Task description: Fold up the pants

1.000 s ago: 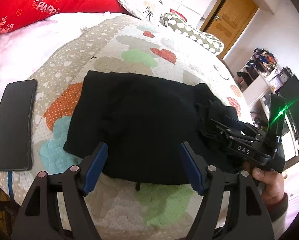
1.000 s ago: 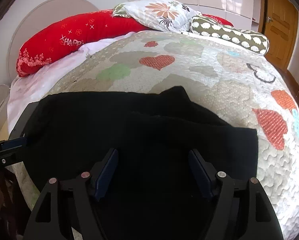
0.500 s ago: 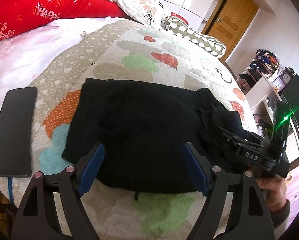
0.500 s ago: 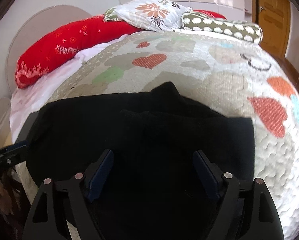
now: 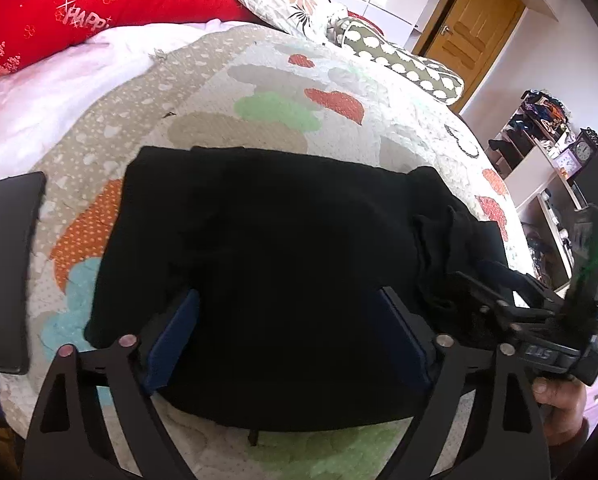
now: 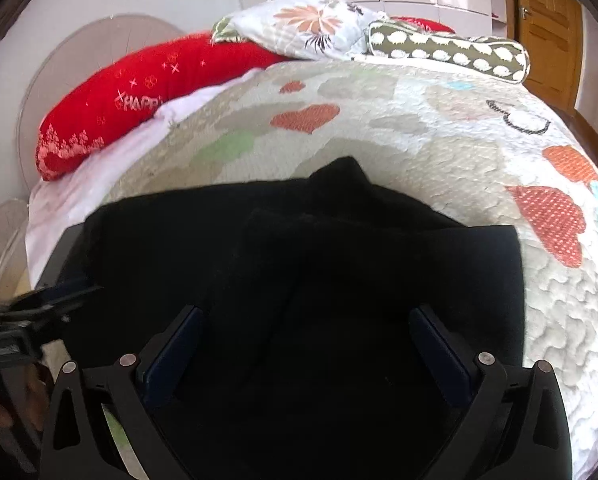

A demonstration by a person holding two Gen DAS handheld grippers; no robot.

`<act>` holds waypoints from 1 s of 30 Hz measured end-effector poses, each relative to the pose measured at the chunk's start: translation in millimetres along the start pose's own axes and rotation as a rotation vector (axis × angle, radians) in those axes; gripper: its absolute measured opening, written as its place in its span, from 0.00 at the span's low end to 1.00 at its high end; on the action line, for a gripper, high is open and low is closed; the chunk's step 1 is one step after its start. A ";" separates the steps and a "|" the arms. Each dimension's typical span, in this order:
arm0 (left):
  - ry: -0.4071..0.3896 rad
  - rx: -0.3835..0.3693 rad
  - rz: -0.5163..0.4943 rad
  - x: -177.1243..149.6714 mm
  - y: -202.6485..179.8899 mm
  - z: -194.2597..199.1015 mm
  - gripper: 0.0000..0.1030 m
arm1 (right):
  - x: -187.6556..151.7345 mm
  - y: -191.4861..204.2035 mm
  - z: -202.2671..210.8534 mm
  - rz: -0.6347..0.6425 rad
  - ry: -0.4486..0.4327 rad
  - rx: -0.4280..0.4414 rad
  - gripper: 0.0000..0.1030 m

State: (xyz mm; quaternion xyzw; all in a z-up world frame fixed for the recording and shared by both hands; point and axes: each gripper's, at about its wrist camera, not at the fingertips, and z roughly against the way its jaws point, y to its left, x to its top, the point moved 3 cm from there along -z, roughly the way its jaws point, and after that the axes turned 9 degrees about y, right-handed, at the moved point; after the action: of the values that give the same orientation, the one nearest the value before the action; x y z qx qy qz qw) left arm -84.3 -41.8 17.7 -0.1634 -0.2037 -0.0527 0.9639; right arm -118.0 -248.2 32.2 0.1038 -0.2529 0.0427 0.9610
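Left wrist view: black pants (image 5: 267,256), folded into a broad rectangle, lie on the heart-print quilt (image 5: 283,108), long axis running left to right across the frame. Left gripper (image 5: 291,332) hovers over the near edge, pointing down at the cloth; jaws wide apart and just been opening, cloth beneath them but not pinched. The right end of the pants is bunched and uneven; the right gripper (image 5: 499,300) sits there, held by a hand (image 5: 559,404). A dark phone (image 5: 7,264) lies on the quilt well to the left, clear of the cloth.

Right wrist view: right gripper (image 6: 307,352) over the same pants (image 6: 299,264), jaws spread wide, also just been opening, nothing clamped. Layered edges show in the cloth ahead.

Judgement: both grippers have let go. The bunched end is nearer the right hand, so tidying it likely falls to that side.
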 end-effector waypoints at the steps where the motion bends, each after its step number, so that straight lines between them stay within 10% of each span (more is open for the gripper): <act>1: 0.001 -0.006 -0.004 -0.2 -0.5 -0.7 0.93 | 0.5 1.0 4.9 0.006 -0.017 0.004 0.89; 3: 0.006 -0.015 -0.019 0.0 -3.1 -2.3 0.98 | 4.3 1.7 12.5 0.015 -0.035 -0.003 0.46; 4: 0.013 -0.016 -0.028 0.3 -5.0 -3.8 1.00 | 6.9 0.5 14.4 0.014 -0.039 -0.013 0.41; 13: 0.046 0.181 -0.184 -8.6 -26.6 -21.9 1.00 | 9.4 18.0 -11.2 0.097 0.000 -0.030 0.41; 30: -0.061 0.193 -0.129 -20.4 -14.7 33.1 1.00 | -1.7 21.6 -1.5 0.110 0.030 -0.002 0.47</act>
State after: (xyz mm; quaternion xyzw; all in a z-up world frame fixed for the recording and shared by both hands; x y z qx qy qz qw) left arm -117.8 -43.8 42.2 -0.0577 -0.2470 -0.0896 0.9631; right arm -121.6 -226.9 34.0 0.0879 -0.2438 0.0969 0.9610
